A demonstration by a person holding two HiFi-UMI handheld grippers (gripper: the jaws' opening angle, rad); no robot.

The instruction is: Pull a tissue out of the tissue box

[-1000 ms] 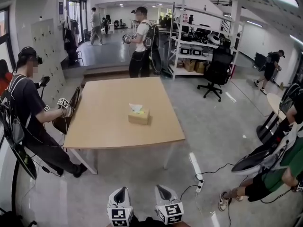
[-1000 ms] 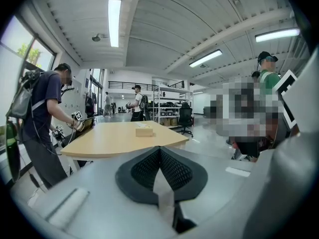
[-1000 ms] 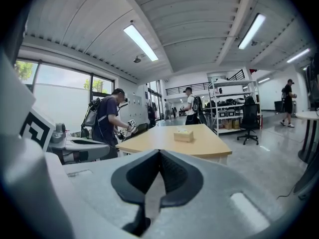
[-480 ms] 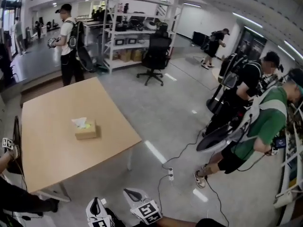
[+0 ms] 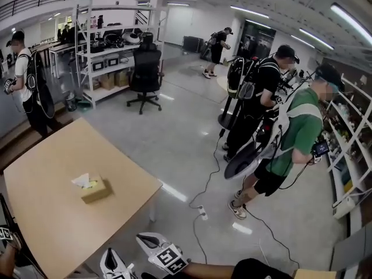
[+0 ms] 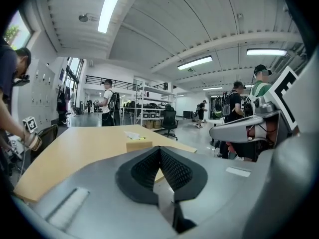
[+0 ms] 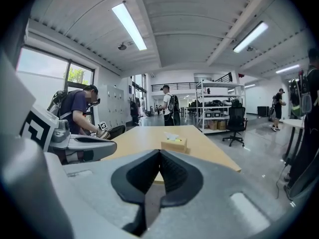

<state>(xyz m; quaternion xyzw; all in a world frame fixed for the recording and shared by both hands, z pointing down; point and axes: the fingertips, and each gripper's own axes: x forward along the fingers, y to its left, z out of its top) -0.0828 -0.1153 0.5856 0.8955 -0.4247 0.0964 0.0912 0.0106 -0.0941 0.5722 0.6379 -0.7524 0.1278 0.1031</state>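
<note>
A tan tissue box with a white tissue sticking up stands on the light wooden table, at the left of the head view. Both grippers sit at the bottom edge, off the table's near corner and well short of the box. My left gripper is shut, its pads meeting with nothing between them. My right gripper is shut and empty too. Each gripper view shows the box beyond the jaws.
A person in a green shirt and one in black with a backpack stand to the right. A cable and power strip lie on the floor. An office chair and shelving stand behind. Another person's hand holds a gripper at the table's left.
The head view has swung to the right, so the table and box have slid to the left of the picture. Both grippers have shifted left along the bottom edge, still shut.
</note>
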